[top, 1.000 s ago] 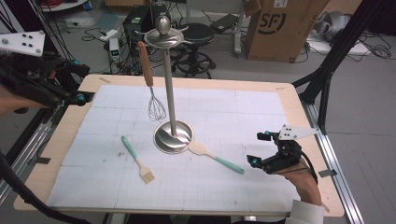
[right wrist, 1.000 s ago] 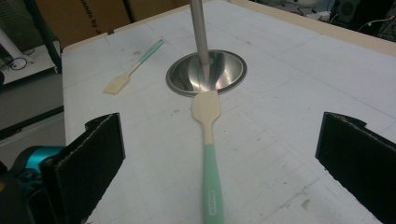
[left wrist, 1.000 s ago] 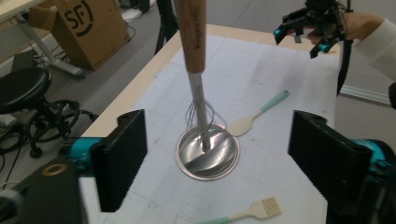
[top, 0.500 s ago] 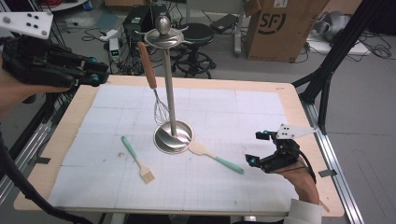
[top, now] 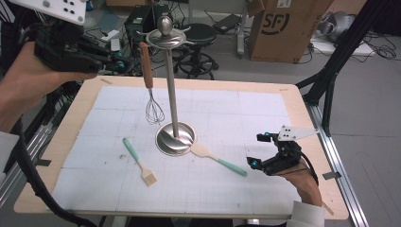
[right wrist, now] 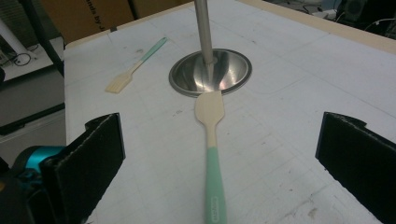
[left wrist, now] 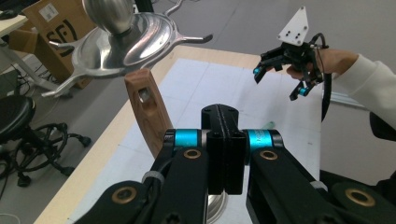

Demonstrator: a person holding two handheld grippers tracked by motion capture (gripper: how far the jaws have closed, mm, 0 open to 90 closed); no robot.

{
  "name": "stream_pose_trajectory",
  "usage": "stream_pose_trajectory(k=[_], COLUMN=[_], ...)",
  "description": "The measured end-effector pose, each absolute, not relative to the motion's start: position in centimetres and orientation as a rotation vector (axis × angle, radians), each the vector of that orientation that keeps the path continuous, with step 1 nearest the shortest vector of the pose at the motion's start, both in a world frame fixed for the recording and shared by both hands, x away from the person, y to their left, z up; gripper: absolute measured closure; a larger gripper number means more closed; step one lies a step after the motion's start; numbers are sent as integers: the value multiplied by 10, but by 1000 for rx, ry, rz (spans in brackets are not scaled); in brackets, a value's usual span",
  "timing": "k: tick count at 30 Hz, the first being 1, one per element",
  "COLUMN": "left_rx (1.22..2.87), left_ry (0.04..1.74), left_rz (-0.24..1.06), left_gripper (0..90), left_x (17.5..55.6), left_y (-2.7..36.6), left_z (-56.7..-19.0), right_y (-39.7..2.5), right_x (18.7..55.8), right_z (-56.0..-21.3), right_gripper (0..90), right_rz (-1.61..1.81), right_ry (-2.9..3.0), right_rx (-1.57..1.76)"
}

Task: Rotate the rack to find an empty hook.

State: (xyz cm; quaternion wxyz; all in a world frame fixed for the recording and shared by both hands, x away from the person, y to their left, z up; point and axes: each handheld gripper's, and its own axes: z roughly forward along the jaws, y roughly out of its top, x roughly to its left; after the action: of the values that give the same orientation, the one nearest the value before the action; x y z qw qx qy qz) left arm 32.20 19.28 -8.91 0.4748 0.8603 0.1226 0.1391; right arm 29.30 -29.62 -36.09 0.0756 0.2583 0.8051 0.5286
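High view: our clenched left claw [top: 113, 63] sits just beside the hanging whisk [top: 150, 90] and could knock it loose; our right claw [right wrist: 219, 154], released, straddles the spatula [right wrist: 211, 154].

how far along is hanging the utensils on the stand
One of three looks done: the whisk hangs by its wooden handle from the stand. In hand: the left gripper, jaws shut and empty, sits beside that handle, while the right gripper is open, lined up on the spatula. Left: the spatula and the brush, both lying on the mat.
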Motion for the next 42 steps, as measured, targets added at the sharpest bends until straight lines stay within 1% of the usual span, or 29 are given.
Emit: stream_pose_trajectory(k=[14,21,32,37,42], left_rx=[2101,2098,2106,2112,2115], left_ry=[351,360,410,413,401], left_rz=[360,357,401,407,411], left_gripper=[899,899,899,899,899], left_x=[352,360,380,380,372], left_y=[186,188,197,197,197], left_z=[-89,-90,-89,-89,-86], right_y=[-299,-296,-302,-304,-304], right_x=[292,294,290,288,287], right_z=[-360,-362,-365,-366,-365], right_gripper=[1,1,1,1,1], right_rz=[1608,1595,1587,1583,1586], right_ry=[2400,2423,2420,2420,2416], right_rx=[765,776,802,804,805])
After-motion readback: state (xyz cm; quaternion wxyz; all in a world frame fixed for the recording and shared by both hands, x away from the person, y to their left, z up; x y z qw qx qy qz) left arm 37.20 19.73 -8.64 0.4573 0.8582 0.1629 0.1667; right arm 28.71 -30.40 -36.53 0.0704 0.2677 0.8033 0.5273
